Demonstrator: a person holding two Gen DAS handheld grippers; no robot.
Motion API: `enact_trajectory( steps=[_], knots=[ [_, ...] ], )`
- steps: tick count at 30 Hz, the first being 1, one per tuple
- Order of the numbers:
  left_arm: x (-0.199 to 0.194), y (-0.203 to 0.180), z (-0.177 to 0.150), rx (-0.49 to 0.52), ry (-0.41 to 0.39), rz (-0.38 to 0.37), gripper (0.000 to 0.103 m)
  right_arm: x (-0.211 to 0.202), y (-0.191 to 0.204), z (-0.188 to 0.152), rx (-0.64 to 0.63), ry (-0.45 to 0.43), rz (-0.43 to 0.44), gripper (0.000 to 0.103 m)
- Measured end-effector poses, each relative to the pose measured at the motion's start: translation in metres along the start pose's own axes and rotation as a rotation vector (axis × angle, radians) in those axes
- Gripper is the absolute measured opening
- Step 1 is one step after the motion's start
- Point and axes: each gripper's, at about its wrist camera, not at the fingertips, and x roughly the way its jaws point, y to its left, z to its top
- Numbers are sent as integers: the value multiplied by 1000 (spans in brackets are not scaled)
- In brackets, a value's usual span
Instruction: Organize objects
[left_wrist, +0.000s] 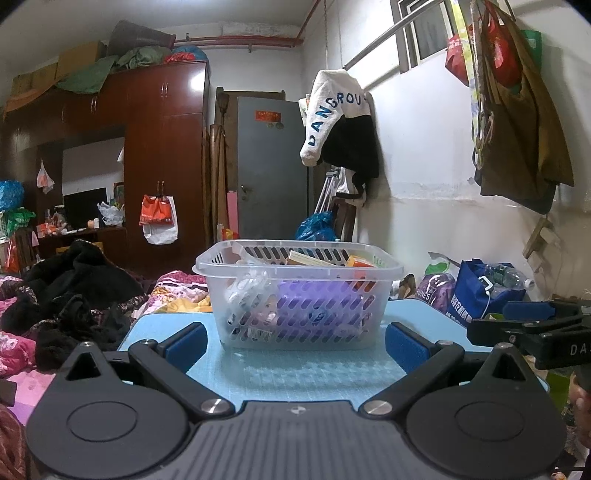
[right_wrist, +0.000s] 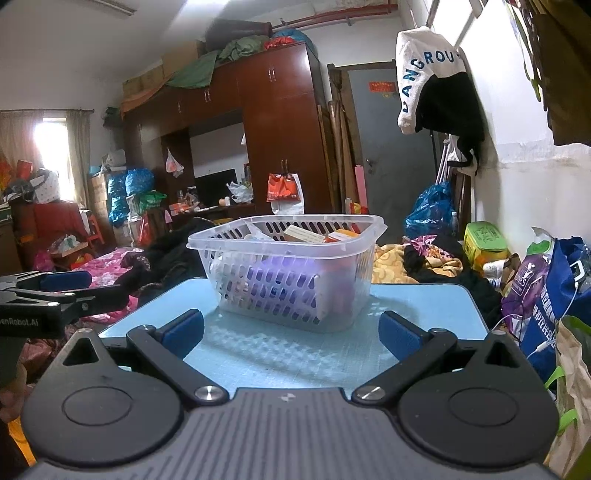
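Observation:
A clear plastic basket (left_wrist: 299, 295) stands on the light blue table (left_wrist: 295, 373). It holds a purple pack, small boxes and a plastic bag. It also shows in the right wrist view (right_wrist: 291, 273). My left gripper (left_wrist: 295, 341) is open and empty, its blue pads just short of the basket's near wall. My right gripper (right_wrist: 291, 332) is open and empty, also just short of the basket. Each gripper shows at the edge of the other's view: the right gripper (left_wrist: 532, 325), the left gripper (right_wrist: 44, 291).
A bed with pink bedding and black clothes (left_wrist: 66, 295) lies left of the table. Bags (left_wrist: 480, 291) sit on the right against the white wall. A brown wardrobe (left_wrist: 162, 147) and a grey door (left_wrist: 269, 166) stand at the back.

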Motion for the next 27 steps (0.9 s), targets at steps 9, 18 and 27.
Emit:
enact_trajectory(
  steps=[9, 18, 27],
  knots=[
    [3, 1, -1, 0, 10, -4, 103, 2, 2, 0, -12, 5, -7, 103],
    [6, -2, -2, 6, 18, -15, 103, 1, 2, 0, -17, 2, -11, 103],
    [6, -4, -2, 5, 18, -18, 103, 0, 1, 0, -17, 1, -13, 103]
  ],
)
